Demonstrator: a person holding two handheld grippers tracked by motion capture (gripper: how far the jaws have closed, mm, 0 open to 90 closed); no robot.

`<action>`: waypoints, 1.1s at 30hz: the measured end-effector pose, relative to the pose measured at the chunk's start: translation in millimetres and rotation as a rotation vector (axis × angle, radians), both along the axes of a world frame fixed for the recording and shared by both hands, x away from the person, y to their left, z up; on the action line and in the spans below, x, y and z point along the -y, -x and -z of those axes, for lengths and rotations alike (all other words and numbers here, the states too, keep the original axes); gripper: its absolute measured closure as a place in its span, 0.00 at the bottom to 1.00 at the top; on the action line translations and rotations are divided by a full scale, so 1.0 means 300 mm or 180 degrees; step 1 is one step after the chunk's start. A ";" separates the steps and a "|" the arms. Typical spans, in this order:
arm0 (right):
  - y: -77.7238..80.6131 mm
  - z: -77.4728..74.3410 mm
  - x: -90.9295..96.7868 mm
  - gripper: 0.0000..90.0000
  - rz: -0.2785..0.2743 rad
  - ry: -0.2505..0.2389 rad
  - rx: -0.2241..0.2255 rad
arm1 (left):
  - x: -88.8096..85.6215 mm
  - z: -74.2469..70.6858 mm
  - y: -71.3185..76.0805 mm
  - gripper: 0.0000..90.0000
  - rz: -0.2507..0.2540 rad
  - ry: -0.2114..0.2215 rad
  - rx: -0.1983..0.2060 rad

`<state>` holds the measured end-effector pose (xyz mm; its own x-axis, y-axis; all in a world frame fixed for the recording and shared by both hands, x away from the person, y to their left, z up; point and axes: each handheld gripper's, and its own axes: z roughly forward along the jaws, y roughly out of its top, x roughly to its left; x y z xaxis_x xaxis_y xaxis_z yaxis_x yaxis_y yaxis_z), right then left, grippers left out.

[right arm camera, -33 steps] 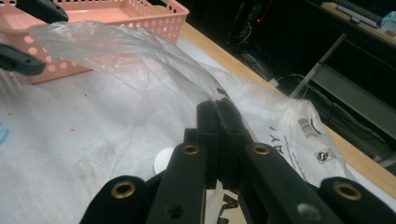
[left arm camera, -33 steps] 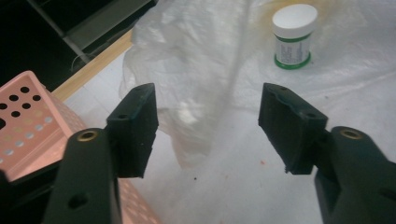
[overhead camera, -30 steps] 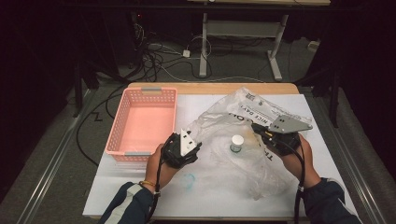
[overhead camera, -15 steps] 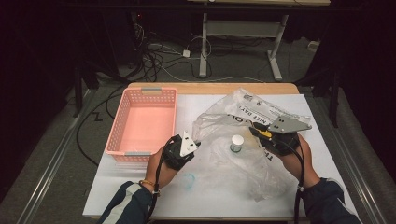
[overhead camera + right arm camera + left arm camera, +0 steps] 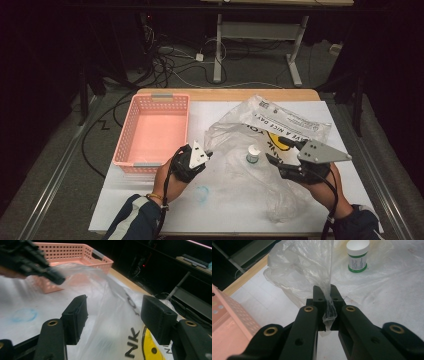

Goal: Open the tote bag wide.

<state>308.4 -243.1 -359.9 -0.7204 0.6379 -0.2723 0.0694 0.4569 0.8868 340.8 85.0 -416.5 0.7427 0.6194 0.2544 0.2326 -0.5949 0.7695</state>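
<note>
1. A clear plastic bag [image 5: 260, 150] is spread over the white-covered bench [image 5: 150, 210], to the right of a pink basket [image 5: 152, 130].
2. A gathered fold of the bag's left edge [image 5: 322, 277] is pinched between the pressed-together jaws of the left gripper [image 5: 325, 302], seen in the high view [image 5: 202, 156] just beside the basket's near right corner.
3. The fold is drawn up off the bench from the gripper.
4. A small white jar [image 5: 253, 153] with a green band is seen standing upright under the film, between the two grippers; it is also seen in the left gripper view [image 5: 357, 255].
5. The right gripper [image 5: 274, 159] is held over the bag's right part, near the yellow and black print [image 5: 147, 342].
6. Its jaws have just been opening and are spread [image 5: 115, 315]; bag film lies beneath and between them, but is not pressed by the pads.
</note>
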 end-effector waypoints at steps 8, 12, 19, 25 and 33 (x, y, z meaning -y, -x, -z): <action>0.140 0.089 0.088 0.38 -0.0068 0.0218 -0.0257 | 0.008 0.007 0.002 0.95 0.0032 -0.0023 -0.0022; 0.176 0.146 0.120 0.33 -0.0082 0.0402 -0.0400 | 0.018 0.012 0.001 0.95 0.0053 -0.0040 -0.0032; 0.196 0.264 0.093 0.27 -0.0324 0.0709 -0.0820 | 0.030 0.018 -0.002 0.95 0.0074 -0.0058 -0.0048; 0.142 0.347 0.085 0.48 -0.0363 0.0940 -0.1205 | 0.033 0.022 -0.002 0.95 0.0088 -0.0076 -0.0046; 0.088 0.351 0.106 0.93 -0.0359 0.0815 -0.1478 | 0.035 0.028 -0.003 0.95 0.0093 -0.0101 -0.0060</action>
